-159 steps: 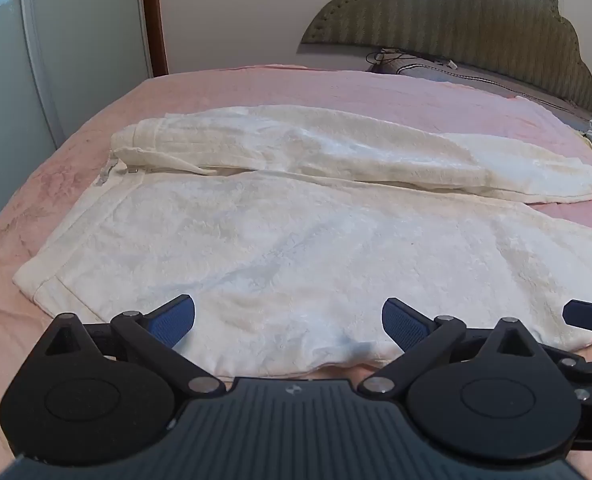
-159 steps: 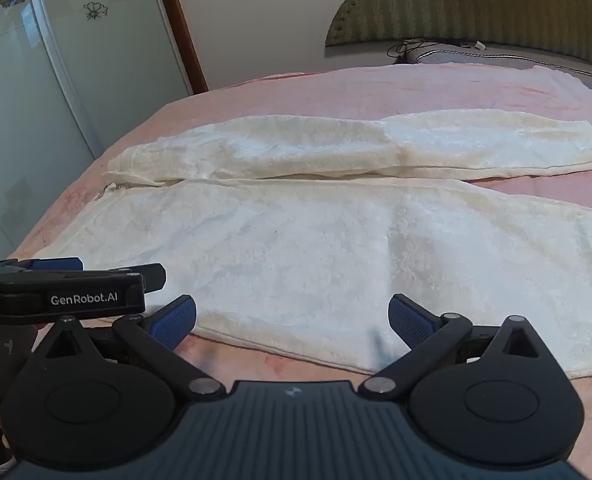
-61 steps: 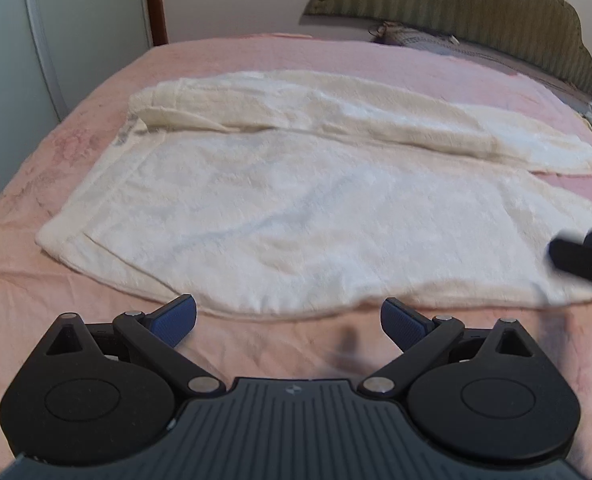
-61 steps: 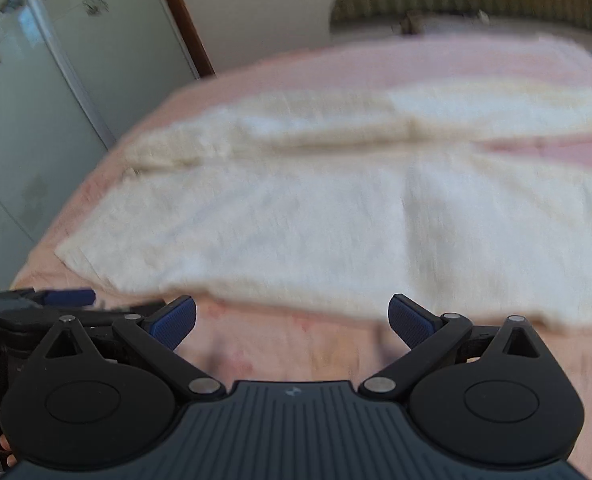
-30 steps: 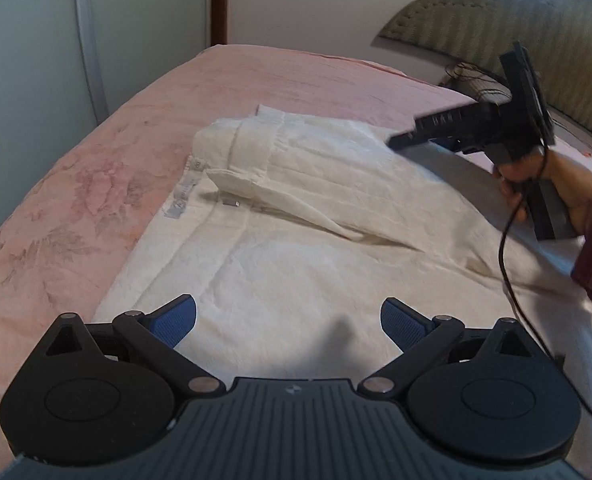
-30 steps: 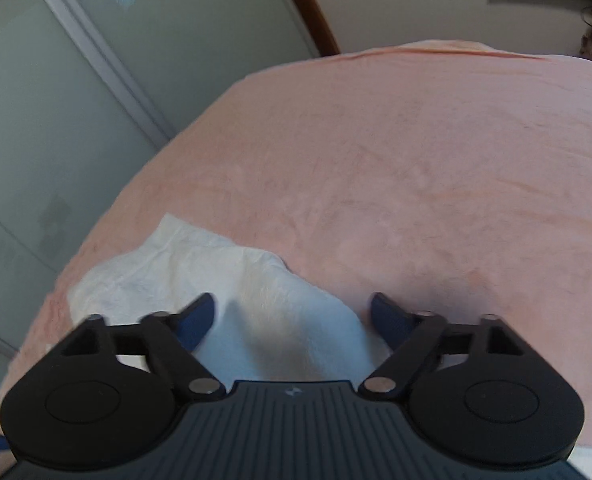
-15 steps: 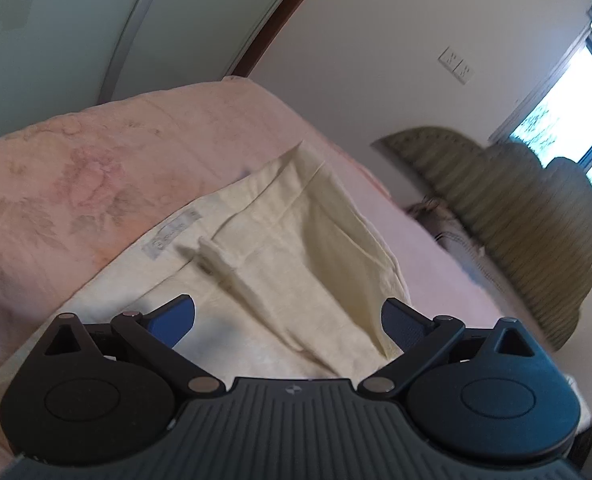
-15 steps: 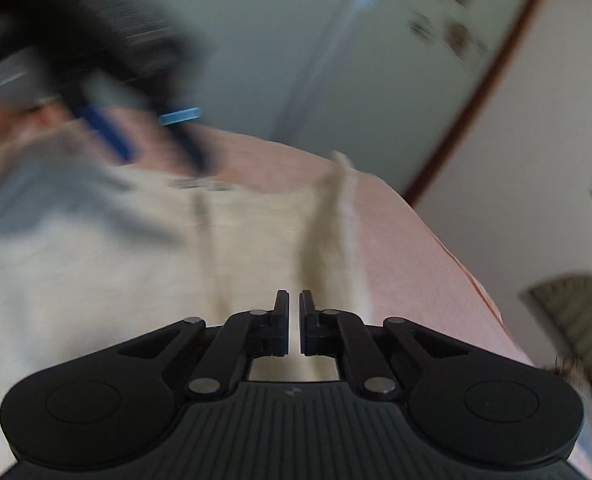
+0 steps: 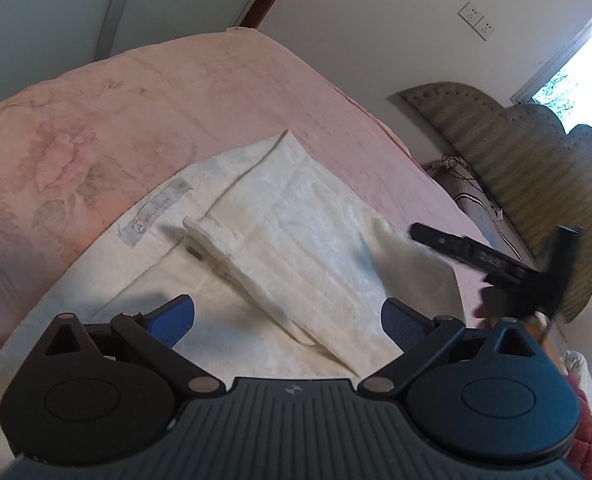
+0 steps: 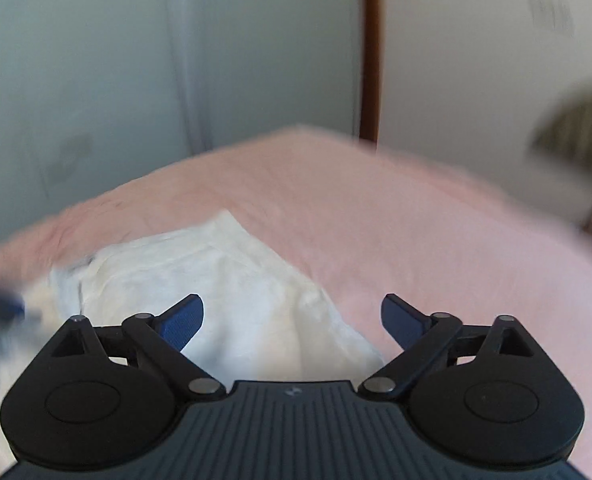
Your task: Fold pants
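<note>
Both the left gripper and right gripper hang with jaws apart, the right's just opened, seemingly empty despite blur, over cream pants on the pink bedspread.

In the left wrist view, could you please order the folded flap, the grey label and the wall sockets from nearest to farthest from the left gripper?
From the left gripper:
1. Folded flap, just ahead, centre.
2. Grey label, further back, left.
3. Wall sockets, on the far wall, upper right.

Pink floral bedspread bed w/ cream pants flat on it, waistband end.
</note>
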Tool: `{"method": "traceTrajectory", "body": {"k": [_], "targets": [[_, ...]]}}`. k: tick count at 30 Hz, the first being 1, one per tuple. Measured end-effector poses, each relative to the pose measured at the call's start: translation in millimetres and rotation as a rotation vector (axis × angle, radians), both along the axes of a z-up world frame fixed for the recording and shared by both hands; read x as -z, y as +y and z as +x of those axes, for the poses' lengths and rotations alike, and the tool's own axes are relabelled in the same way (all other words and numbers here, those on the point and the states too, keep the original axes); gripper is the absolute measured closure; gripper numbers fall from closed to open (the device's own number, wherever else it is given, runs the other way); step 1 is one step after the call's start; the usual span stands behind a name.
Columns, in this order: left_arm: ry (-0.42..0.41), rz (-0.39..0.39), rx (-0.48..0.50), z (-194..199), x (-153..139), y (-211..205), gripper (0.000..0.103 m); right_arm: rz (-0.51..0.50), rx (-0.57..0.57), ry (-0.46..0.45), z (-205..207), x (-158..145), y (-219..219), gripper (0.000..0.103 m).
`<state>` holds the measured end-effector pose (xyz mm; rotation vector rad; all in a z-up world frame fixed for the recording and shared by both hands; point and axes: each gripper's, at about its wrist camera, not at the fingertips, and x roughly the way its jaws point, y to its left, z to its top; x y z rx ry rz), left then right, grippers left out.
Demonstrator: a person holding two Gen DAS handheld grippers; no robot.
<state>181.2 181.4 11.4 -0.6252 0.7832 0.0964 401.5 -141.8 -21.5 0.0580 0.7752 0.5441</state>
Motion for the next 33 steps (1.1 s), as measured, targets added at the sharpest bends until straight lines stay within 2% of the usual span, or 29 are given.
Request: {"method": "traceTrajectory", "body": {"k": [1, 2, 4, 5, 6, 8, 11, 14, 15, 17, 19, 21, 23, 26, 29, 33], "targets": [[0.005, 0.002, 0.002, 5, -1, 2, 0.003, 0.052, 0.006, 0.083, 17, 12, -3, 0.007], [0.01, 0.008, 0.004, 11, -3, 4, 0.003, 0.077, 0.035, 0.124, 27, 24, -4, 0.008], [0.016, -0.004, 0.014, 26, -4, 9, 0.003, 0.04, 0.027, 0.128, 35, 38, 5, 0.043], [0.017, -0.027, 0.015, 35, -4, 13, 0.003, 0.014, -0.011, 0.112, 30, 39, 13, 0.08], [0.013, -0.051, 0.014, 45, -4, 16, 0.003, -0.026, -0.052, 0.07, 20, 39, 23, 0.087], [0.02, -0.1, 0.008, 65, -2, 21, 0.003, -0.167, -0.13, -0.057, -7, 34, 46, 0.092], [0.024, -0.204, 0.007, 94, 3, 26, 0.003, -0.376, -0.236, -0.268, -58, 24, 76, 0.093], [0.016, -0.318, 0.031, 114, 8, 30, 0.003, -0.502, -0.334, -0.418, -111, 20, 96, 0.093], [0.025, -0.358, 0.011, 116, 11, 32, 0.002, -0.548, -0.374, -0.466, -129, 21, 102, 0.093], [0.023, -0.405, 0.008, 120, 16, 35, 0.003, -0.596, -0.427, -0.51, -154, 24, 108, 0.093], [0.042, -0.42, -0.042, 119, 23, 38, 0.005, -0.606, -0.457, -0.518, -169, 28, 109, 0.093], [0.037, -0.458, -0.063, 116, 31, 40, 0.015, -0.618, -0.466, -0.534, -183, 31, 110, 0.093], [0.048, -0.485, -0.054, 108, 34, 39, 0.049, -0.602, -0.454, -0.524, -187, 33, 107, 0.093], [0.071, -0.468, -0.024, 95, 33, 33, 0.077, -0.582, -0.415, -0.524, -188, 33, 103, 0.093], [0.045, -0.38, -0.006, 76, 22, 24, 0.097, -0.575, -0.384, -0.532, -196, 32, 103, 0.093], [-0.026, -0.253, 0.029, 34, 1, 4, 0.102, -0.587, -0.359, -0.538, -210, 25, 103, 0.093]]}}
